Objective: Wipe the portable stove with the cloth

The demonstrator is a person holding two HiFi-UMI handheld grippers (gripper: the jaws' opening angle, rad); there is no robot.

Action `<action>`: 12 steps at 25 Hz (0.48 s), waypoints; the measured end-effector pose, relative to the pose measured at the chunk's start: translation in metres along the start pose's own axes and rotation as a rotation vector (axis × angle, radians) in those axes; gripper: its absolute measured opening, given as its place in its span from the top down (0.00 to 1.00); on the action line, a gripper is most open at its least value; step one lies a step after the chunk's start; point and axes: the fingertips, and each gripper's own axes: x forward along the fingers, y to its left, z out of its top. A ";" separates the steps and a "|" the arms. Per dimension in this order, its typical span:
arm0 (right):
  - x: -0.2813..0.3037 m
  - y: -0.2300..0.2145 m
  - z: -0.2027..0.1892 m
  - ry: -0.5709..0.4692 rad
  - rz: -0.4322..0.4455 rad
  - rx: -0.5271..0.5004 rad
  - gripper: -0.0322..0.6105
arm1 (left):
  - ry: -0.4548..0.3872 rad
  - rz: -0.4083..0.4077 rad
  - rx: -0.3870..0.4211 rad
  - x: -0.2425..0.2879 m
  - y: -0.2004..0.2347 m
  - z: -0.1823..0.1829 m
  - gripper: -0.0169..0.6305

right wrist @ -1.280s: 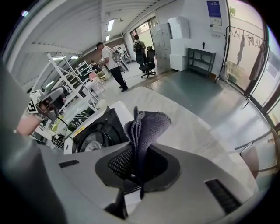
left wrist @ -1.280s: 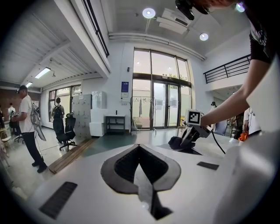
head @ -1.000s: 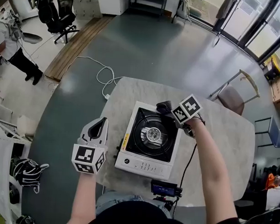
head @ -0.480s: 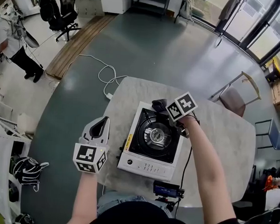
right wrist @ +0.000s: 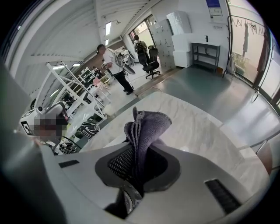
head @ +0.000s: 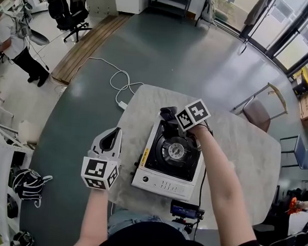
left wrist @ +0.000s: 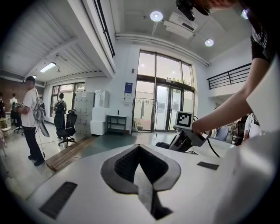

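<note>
The portable stove (head: 167,183) is white with a black top and a round burner (head: 176,150); it sits on the marble table (head: 245,150). My right gripper (head: 174,118) is at the stove's far edge, toward the left corner, shut on a dark grey cloth (head: 168,113). In the right gripper view the cloth (right wrist: 146,124) sticks up, folded, from between the jaws of the right gripper (right wrist: 140,164). My left gripper (head: 112,135) hovers off the table's left edge, beside the stove, shut on nothing. The left gripper (left wrist: 141,175) view shows the right gripper (left wrist: 188,138) ahead.
A small black device (head: 184,209) sits at the table's near edge, with a black cable (head: 204,181) running along the stove's right side. A chair (head: 258,107) stands past the table's far right. A white cord (head: 120,84) lies on the floor. A person (head: 14,38) stands far left.
My right gripper has slid the cloth leftward along the stove's far edge. The left gripper has stayed in place, shut.
</note>
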 end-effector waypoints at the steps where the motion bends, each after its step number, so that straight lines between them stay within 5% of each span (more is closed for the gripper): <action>1: 0.001 0.000 0.003 -0.005 0.004 0.006 0.85 | -0.001 0.003 -0.002 -0.001 0.001 0.001 0.96; 8: 0.004 0.007 0.034 -0.154 0.123 0.245 0.85 | -0.013 0.033 -0.010 -0.013 0.017 0.003 0.96; 12: 0.002 0.027 0.054 -0.241 0.177 0.262 0.85 | -0.020 0.050 -0.021 -0.022 0.030 0.001 0.96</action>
